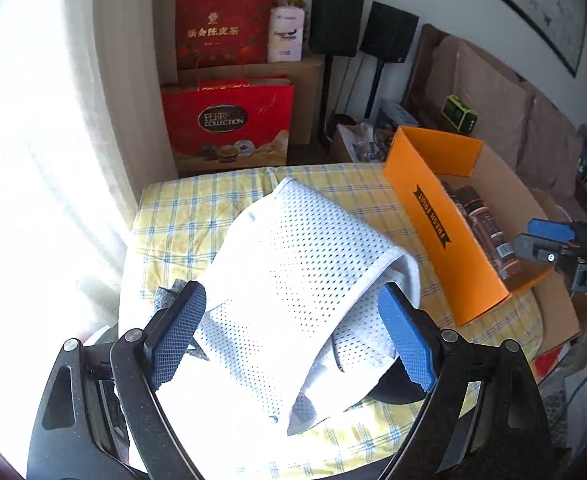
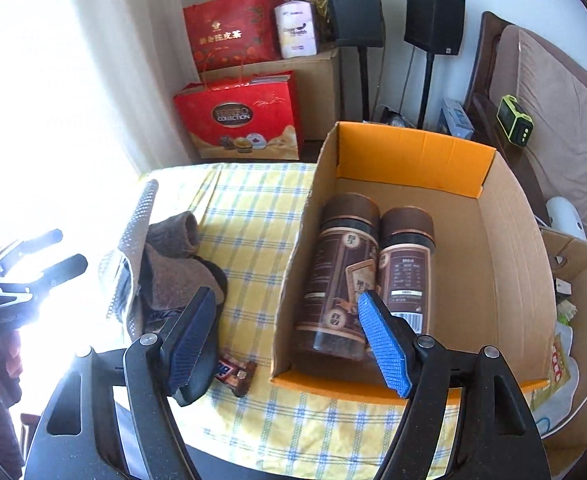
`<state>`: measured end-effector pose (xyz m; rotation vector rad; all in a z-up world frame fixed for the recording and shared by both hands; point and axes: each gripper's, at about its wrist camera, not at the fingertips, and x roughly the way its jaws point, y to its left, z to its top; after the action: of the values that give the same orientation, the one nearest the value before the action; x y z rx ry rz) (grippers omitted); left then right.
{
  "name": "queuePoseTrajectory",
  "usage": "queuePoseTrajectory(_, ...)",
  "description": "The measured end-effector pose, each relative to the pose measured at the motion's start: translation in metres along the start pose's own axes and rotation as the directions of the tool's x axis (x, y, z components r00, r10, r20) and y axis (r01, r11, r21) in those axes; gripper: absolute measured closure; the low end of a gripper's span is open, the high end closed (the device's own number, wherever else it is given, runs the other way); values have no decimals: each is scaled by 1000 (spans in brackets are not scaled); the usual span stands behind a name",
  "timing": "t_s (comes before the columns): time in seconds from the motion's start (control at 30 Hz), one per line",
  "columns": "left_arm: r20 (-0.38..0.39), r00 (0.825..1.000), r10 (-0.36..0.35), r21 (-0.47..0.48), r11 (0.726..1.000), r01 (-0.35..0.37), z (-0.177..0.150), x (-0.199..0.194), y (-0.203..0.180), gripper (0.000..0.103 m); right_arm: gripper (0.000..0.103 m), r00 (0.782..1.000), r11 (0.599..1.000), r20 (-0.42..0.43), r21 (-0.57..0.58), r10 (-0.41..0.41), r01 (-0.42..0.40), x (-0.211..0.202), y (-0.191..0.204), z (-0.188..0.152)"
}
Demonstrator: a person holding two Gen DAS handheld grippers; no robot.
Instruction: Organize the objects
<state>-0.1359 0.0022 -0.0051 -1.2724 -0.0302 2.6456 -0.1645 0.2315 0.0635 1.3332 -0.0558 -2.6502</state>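
A white mesh bag point(image 1: 289, 280) lies on the yellow checked cloth point(image 1: 197, 216), its mouth facing right. My left gripper point(image 1: 293, 304) is open, its blue pads on either side of the bag. An orange cardboard box point(image 2: 409, 156) holds two brown jars point(image 2: 345, 264) lying side by side. My right gripper point(image 2: 289, 316) is open and empty above the box's left wall, and shows in the left wrist view point(image 1: 549, 240). Brown socks point(image 2: 177, 268) spill from the mesh bag point(image 2: 137, 232). A wrapped chocolate bar point(image 2: 237, 376) lies near the left pad.
Red gift bags point(image 2: 241, 120) and a brown carton point(image 2: 317, 80) stand against the far wall with two black speakers point(image 2: 433, 20) on stands. A sofa point(image 2: 553, 112) is at right. Another open carton point(image 2: 585, 320) with packets sits beside the box.
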Motion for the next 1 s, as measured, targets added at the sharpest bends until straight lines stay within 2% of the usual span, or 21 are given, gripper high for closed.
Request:
queuePoseTrajectory(0.1, -14, 1000, -4, -67, 998, 3, -17, -1, 26, 16, 27, 1000, 1000, 7, -26, 10, -10, -1, 18, -4)
queuePoseTrajectory(0.23, -31, 999, 10, -111, 994, -13, -39, 0, 48, 16, 27, 1000, 999, -1, -47, 12, -12, 2, 33, -6)
queuePoseTrajectory(0.4, -57, 998, -17, -192, 981, 6, -58, 10, 67, 16, 27, 999, 998, -14, -55, 38, -38, 8, 50, -4)
queuePoseTrajectory(0.67, -86, 988, -126, -314, 945, 93, -74, 34, 79, 17, 27, 989, 990, -33, 3, 142, -142, 26, 73, 16)
queuePoseTrajectory(0.87, -89, 982, -167, -382, 916, 122, -75, 52, 84, 22, 27, 987, 987, -47, 30, 157, -155, 51, 89, 36)
queuePoseTrajectory(1.0, -104, 977, -184, -395, 910, 129, -76, 62, 85, 26, 27, 987, 989, -64, 19, 149, -148, 66, 97, 45)
